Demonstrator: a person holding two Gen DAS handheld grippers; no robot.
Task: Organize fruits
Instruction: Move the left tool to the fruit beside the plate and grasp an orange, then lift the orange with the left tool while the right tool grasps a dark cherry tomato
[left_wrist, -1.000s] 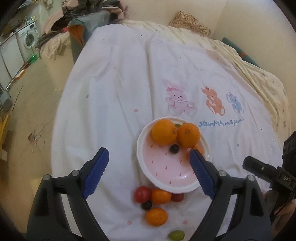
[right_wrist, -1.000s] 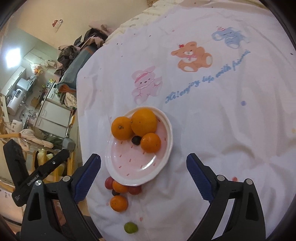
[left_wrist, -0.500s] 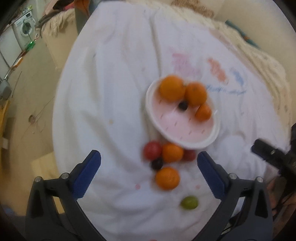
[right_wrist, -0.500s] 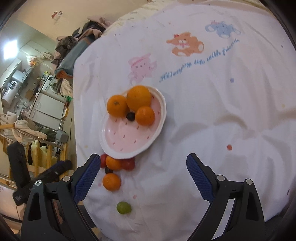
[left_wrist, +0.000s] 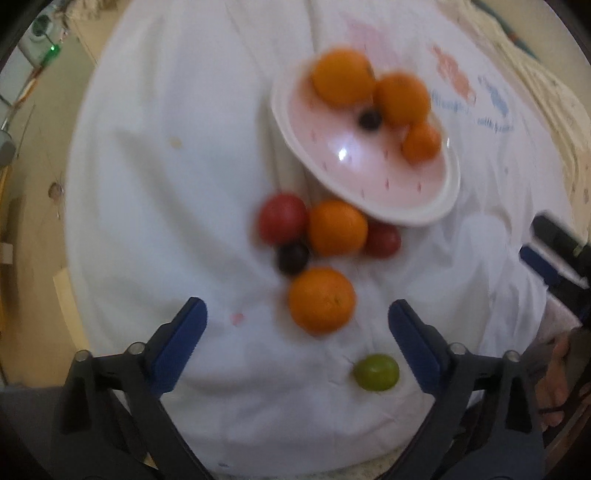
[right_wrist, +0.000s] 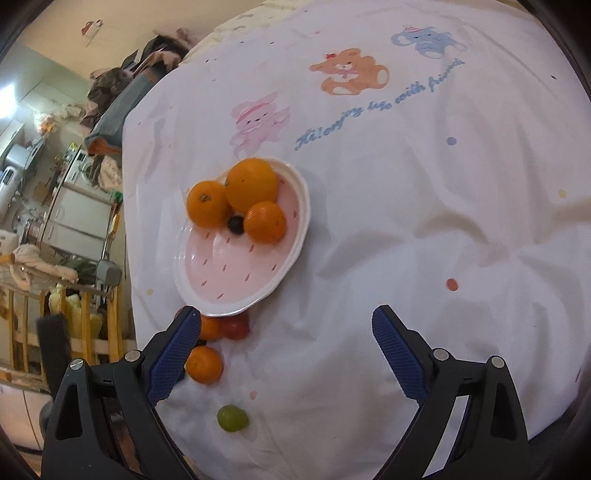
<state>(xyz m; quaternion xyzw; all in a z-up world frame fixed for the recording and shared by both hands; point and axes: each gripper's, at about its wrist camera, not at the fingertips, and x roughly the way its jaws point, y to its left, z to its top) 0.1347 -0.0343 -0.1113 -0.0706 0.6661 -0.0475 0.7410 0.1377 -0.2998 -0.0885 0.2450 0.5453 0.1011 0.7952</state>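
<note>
My left gripper (left_wrist: 297, 328) is pointing down over the loose fruit on the white sheet (left_wrist: 166, 184); its jaws are standing spread and have just been closing a little, pinching nothing; the near orange (left_wrist: 321, 300) is lying just beyond the gap between them, untouched. Past it a dark berry (left_wrist: 292, 257), a tomato (left_wrist: 282, 219), another orange (left_wrist: 338, 228) and a second tomato (left_wrist: 384, 240) are crowding against the plate's (left_wrist: 369, 177) near rim; three oranges and a berry are sitting in the plate. A green fruit (left_wrist: 376, 372) is lying just inside my right-hand finger. My right gripper (right_wrist: 286, 352) is hanging spread and empty over bare sheet, right of the plate.
</note>
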